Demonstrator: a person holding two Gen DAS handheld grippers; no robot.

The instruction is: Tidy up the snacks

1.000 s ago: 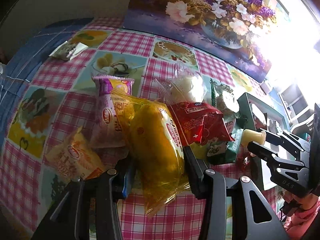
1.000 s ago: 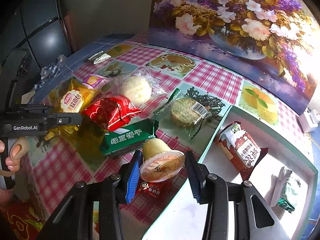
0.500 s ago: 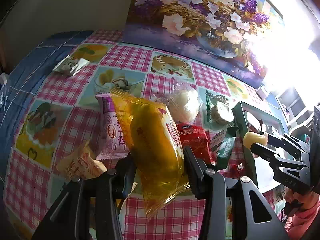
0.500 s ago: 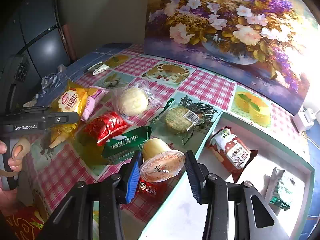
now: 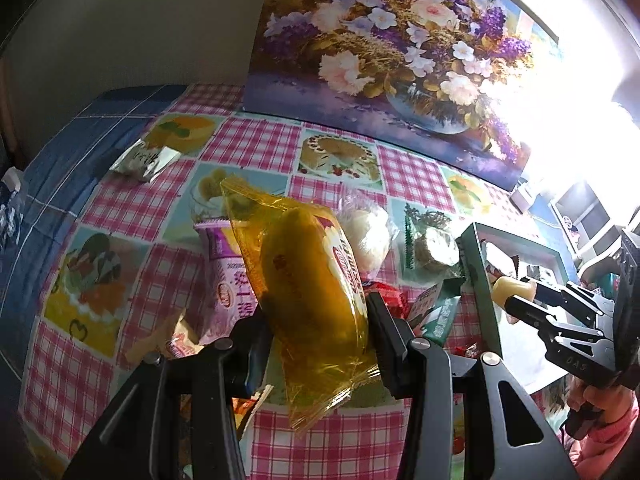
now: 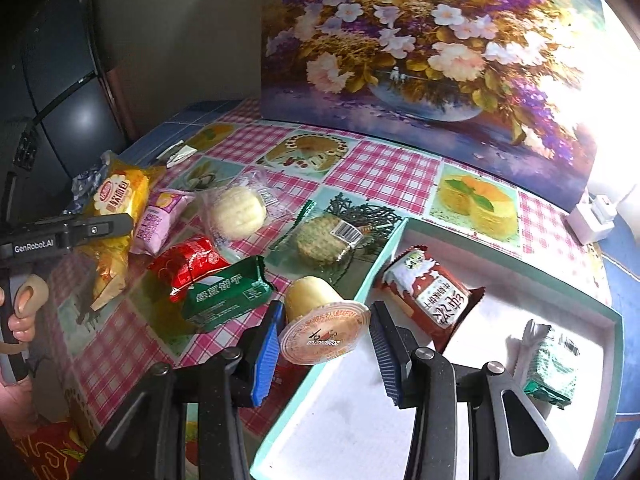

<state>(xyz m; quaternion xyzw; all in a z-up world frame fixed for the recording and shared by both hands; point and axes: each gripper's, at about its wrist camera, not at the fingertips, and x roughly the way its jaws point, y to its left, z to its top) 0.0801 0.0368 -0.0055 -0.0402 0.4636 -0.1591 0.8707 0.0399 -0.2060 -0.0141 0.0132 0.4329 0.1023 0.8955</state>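
yellow bread pack (image 5: 316, 280) hides red packet (image 5: 386, 292) — label unreadable.

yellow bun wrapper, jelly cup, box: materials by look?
Yellow bun wrapper: thin see-through tinted plastic film, glossy; the bun shows through, ends crimped. Jelly cup: likely translucent moulded plastic with a printed peel-off foil or film lid. Box: probably cardboard, matte teal walls, white inside; can't confirm.

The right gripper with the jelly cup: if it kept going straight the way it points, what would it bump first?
Probably the red snack pack lying in the tray, just past the jelly cup that the right gripper holds. Depth is hard to judge here, so it might meet the tray's near rim first.
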